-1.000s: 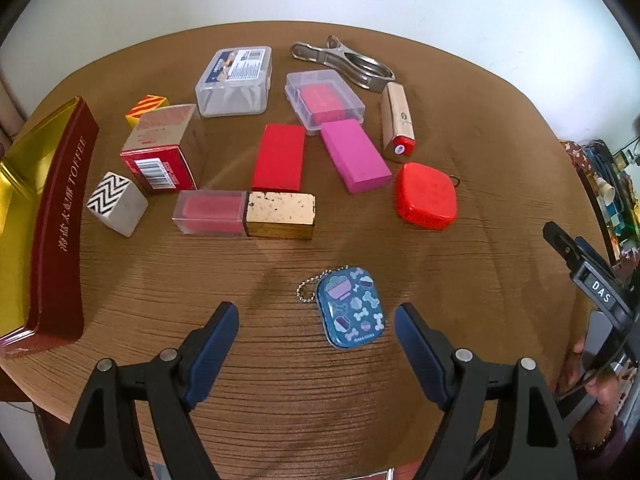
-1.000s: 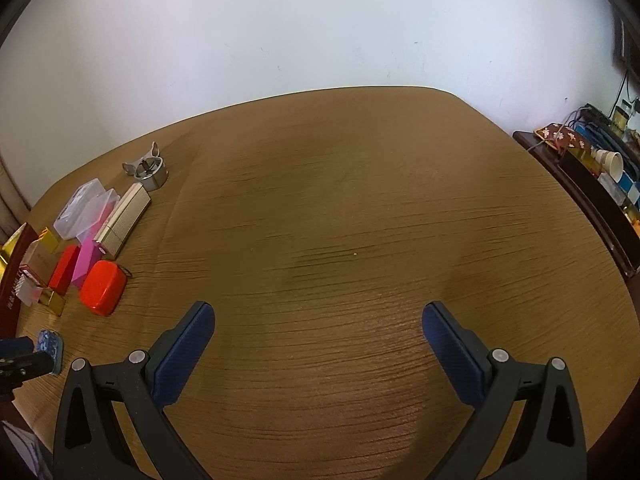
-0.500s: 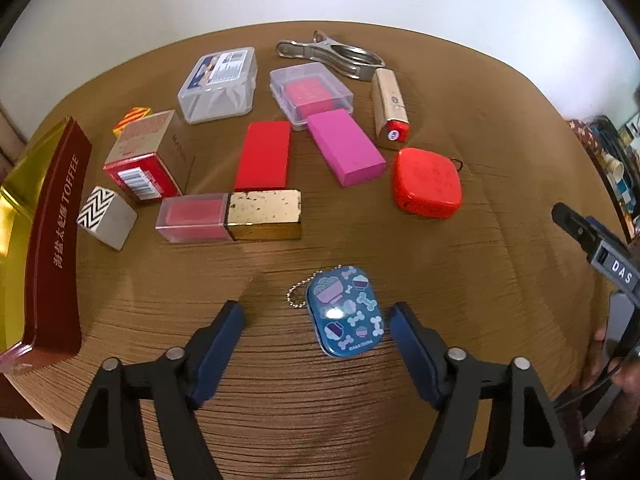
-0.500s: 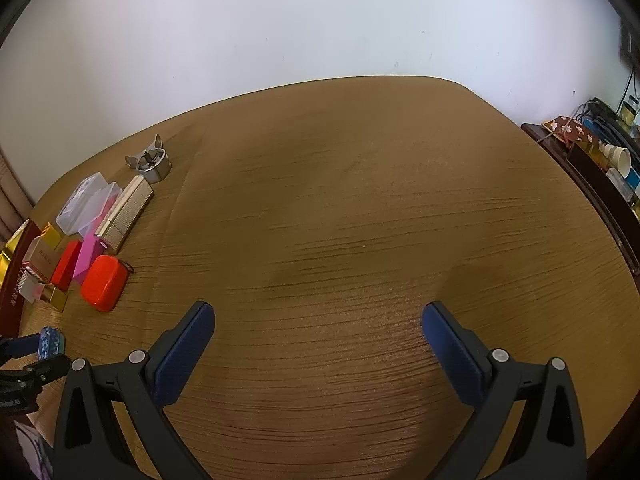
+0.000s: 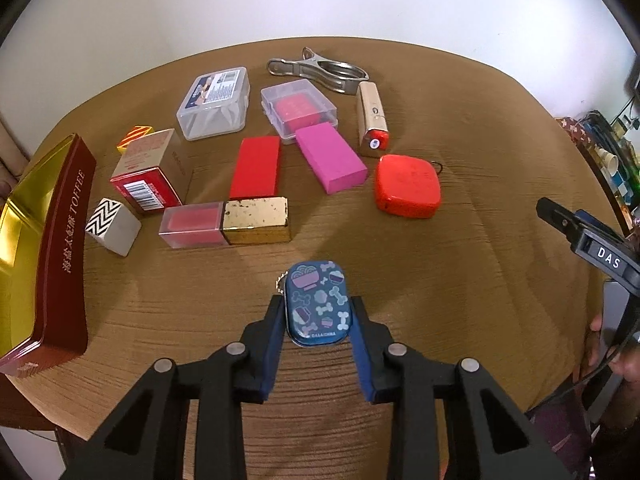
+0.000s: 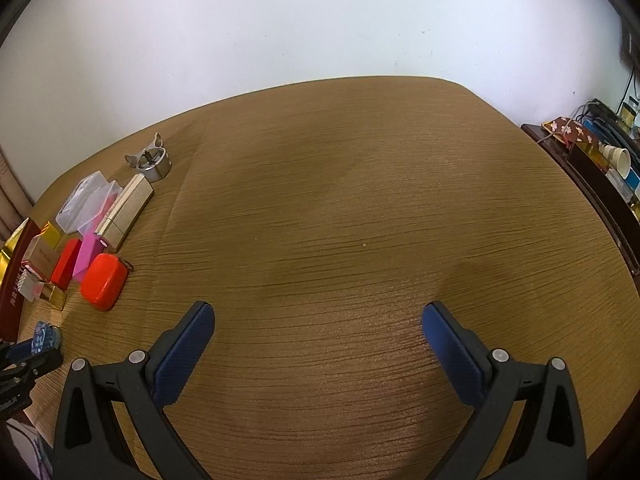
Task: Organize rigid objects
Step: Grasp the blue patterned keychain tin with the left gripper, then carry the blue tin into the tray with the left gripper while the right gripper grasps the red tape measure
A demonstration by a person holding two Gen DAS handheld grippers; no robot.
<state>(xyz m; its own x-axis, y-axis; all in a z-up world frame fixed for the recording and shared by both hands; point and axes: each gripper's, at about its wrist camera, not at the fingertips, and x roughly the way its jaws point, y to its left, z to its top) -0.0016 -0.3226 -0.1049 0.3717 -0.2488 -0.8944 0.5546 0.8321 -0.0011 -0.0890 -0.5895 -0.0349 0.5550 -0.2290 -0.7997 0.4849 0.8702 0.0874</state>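
At near edge of bench (image 5: 480,240), left gripper (image 5: 319,320) jaws just closed onto blue keychain tin (image 5: 318,309), now pinched between pads; pickup looks secured, toffee tin (image 5: 64,248) at left; right gripper (image 6: 318,322) jaws wide, empty
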